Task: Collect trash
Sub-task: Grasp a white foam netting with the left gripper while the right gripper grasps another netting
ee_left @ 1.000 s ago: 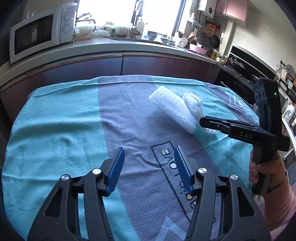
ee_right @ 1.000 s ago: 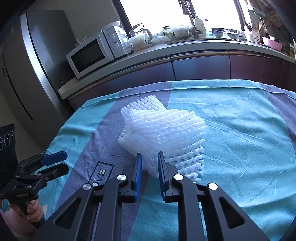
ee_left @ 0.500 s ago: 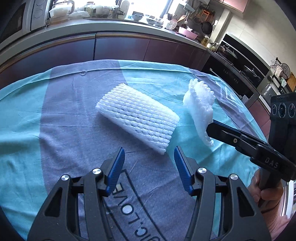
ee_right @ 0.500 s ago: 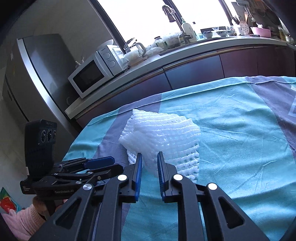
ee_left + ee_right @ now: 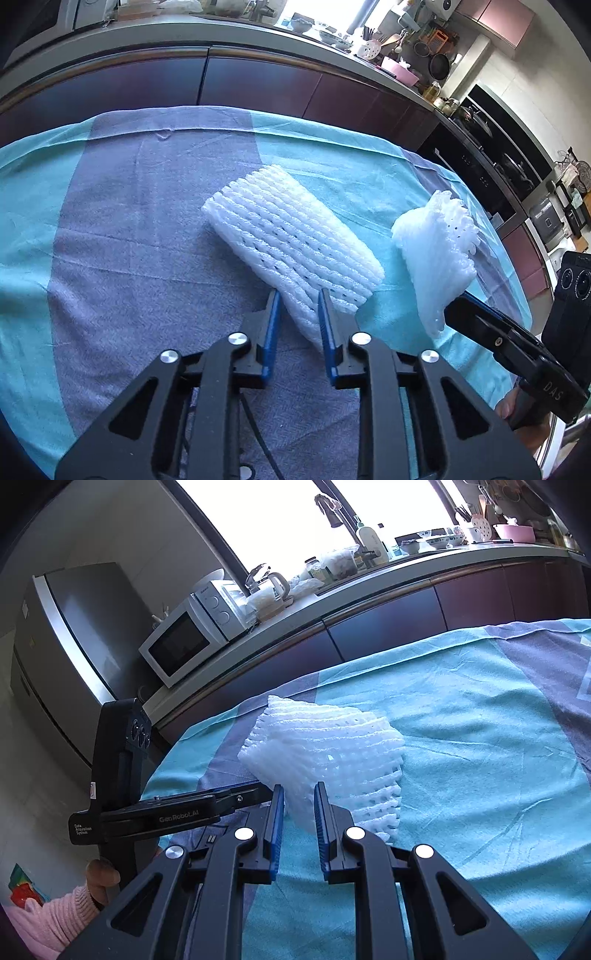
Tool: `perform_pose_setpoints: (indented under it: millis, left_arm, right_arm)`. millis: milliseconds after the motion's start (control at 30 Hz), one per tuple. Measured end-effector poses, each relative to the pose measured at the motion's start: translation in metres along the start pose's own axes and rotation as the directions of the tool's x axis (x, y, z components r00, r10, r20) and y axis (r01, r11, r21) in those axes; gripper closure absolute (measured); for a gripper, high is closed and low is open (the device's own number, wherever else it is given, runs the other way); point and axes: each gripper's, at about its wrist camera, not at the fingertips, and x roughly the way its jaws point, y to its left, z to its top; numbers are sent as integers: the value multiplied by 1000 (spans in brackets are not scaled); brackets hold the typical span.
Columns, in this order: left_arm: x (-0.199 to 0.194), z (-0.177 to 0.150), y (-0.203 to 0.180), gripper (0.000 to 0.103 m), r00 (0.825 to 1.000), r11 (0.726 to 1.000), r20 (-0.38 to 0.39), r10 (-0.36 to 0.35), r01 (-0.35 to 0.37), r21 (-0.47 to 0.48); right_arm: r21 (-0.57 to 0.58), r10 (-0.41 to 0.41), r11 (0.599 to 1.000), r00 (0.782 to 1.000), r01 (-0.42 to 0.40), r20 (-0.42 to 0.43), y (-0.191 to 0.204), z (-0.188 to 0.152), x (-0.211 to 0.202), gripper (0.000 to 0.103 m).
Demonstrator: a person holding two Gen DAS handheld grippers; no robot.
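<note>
A flat white foam net sleeve (image 5: 291,236) lies on the teal and grey tablecloth (image 5: 110,221). My left gripper (image 5: 298,314) is at its near end. The jaws are closing and the blue pads (image 5: 272,325) pinch the net's corner between them. A second, crumpled foam net (image 5: 436,243) hangs off the cloth at the right, with my right gripper (image 5: 452,306) shut on its lower edge. In the right wrist view that net (image 5: 343,760) fills the space ahead of the right gripper (image 5: 298,808). The left gripper (image 5: 258,794) reaches in from the left beside it.
A dark-fronted kitchen counter (image 5: 221,55) runs along the far edge of the table, with a microwave (image 5: 184,642) and a kettle on it. A steel fridge (image 5: 74,646) stands far left, an oven (image 5: 498,166) at the right. A hand in a pink sleeve (image 5: 55,923) holds the left gripper.
My left gripper moved forward to the flat net and its wide jaws came together on the net's near end. The right gripper keeps its hold on the crumpled net.
</note>
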Motion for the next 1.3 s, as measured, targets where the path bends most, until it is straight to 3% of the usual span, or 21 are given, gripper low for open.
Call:
perform_pose_setpoints:
  millis: [400, 833, 1300]
  left_arm:
    - [-33, -17, 6, 92, 998, 999, 57, 16, -17, 28]
    - [-124, -57, 32, 92, 981, 997, 179, 73, -78, 18]
    - [-199, -99, 66, 92, 961, 991, 243, 131, -128, -28]
  right_arm:
    - [-20, 24, 1000, 1000, -23, 13, 5, 4, -2, 88]
    - [-75, 121, 990, 993, -120, 4, 47, 2, 5, 88]
    - [-124, 217, 967, 974, -223, -65, 103, -13, 30, 88]
